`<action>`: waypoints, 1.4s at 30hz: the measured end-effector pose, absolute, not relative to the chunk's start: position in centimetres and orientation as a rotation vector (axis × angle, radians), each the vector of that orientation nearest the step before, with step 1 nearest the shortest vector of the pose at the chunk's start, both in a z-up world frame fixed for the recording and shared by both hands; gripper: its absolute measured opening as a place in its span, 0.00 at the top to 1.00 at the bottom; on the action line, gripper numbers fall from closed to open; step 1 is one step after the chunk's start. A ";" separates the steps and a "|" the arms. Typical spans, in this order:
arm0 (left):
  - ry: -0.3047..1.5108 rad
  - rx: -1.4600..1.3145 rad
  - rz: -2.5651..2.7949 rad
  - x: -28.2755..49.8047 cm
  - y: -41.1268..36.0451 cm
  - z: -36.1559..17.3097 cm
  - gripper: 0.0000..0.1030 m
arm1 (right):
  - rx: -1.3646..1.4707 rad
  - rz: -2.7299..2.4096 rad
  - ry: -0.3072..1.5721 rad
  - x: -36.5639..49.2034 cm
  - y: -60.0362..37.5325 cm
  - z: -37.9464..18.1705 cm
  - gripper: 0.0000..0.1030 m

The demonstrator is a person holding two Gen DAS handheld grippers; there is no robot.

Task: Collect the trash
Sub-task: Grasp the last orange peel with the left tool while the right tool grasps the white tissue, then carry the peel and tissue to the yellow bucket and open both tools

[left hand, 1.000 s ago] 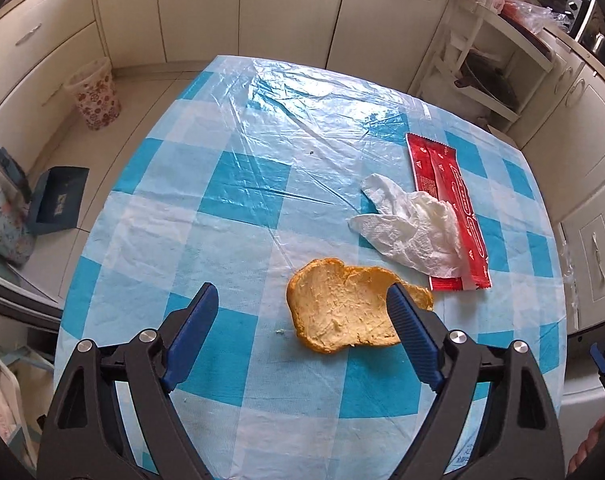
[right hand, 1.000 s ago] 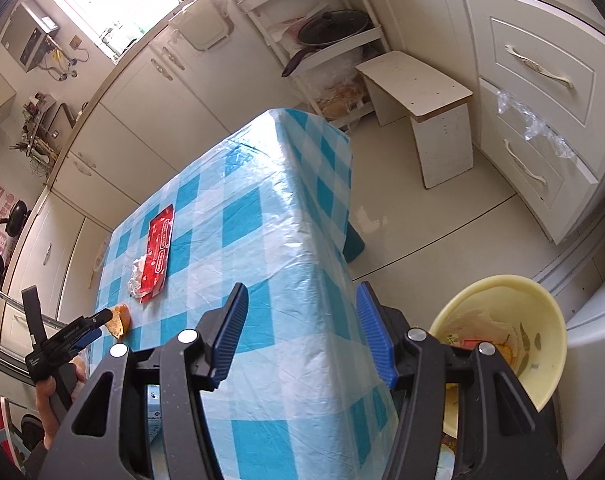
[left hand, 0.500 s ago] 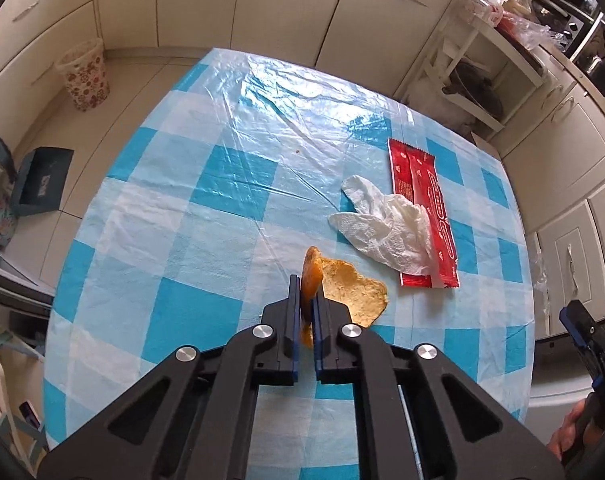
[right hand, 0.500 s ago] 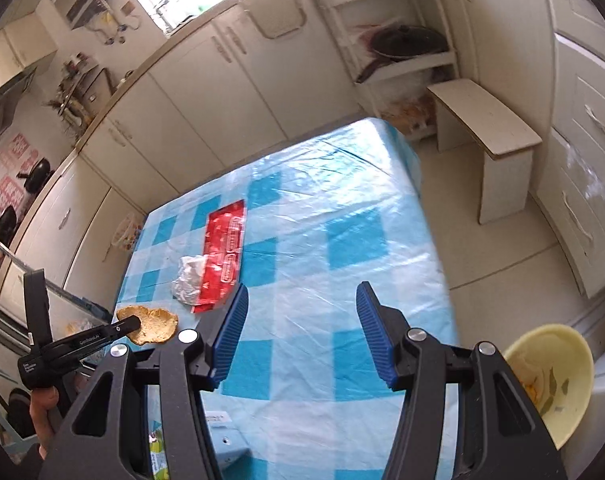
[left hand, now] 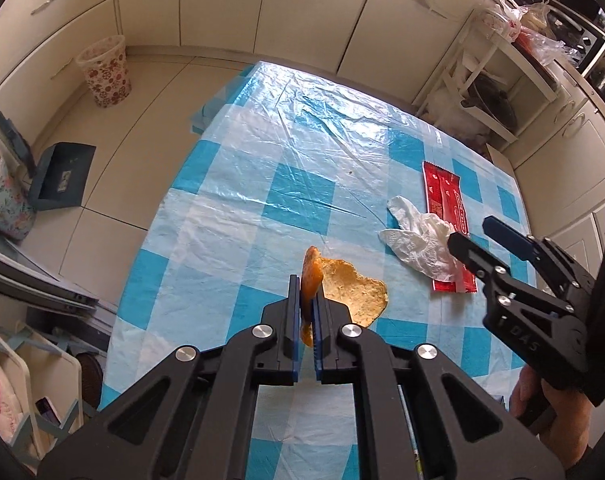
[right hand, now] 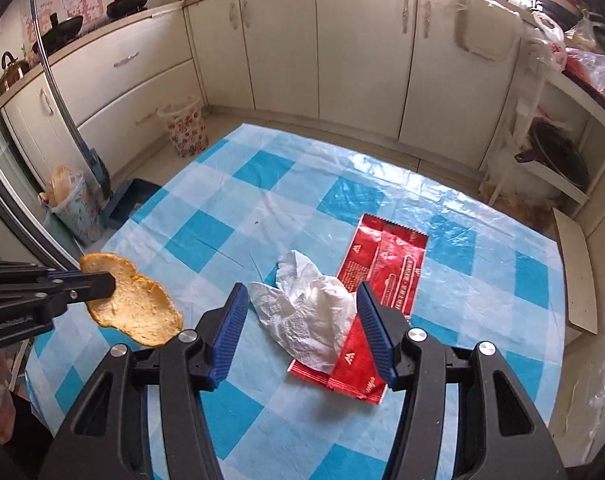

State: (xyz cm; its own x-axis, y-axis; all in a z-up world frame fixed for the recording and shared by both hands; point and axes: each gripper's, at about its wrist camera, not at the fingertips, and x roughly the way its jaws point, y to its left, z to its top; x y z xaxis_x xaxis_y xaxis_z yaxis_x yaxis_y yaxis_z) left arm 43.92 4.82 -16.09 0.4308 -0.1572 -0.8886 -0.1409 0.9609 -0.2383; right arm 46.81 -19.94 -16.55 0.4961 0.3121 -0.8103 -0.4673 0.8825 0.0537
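Orange-crusted bread slice (left hand: 352, 292) hangs off the table, pinched in the left gripper (left hand: 307, 322); judged one piece collected. White glove (right hand: 306, 312) and red wrapper (right hand: 382, 276) lie on the checked tablecloth (right hand: 230, 236); the right gripper (right hand: 302, 332) hovers above them, jaws apart, empty.

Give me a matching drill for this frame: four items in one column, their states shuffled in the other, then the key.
1. flatbread
2. white glove
3. red wrapper
4. right gripper

A. flat on the tablecloth, partly under another item
B. pinched in the left gripper, off the table
C. open, jaws either side of the glove
D. crumpled on top of the wrapper

Pairs: 1-B, 2-D, 3-A, 4-C
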 end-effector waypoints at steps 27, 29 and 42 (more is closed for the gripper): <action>1.143 -0.268 -0.057 42.9 4.1 -15.2 0.95 | -0.012 0.671 1.071 46.4 -21.3 -16.0 0.80; 1.141 -0.274 -0.069 42.7 4.1 -15.1 0.95 | 0.099 0.685 1.070 46.2 -23.1 -15.4 0.80; 1.031 -0.185 -0.123 39.8 0.5 -12.9 0.95 | -0.077 0.407 1.079 39.9 -29.4 -14.4 0.79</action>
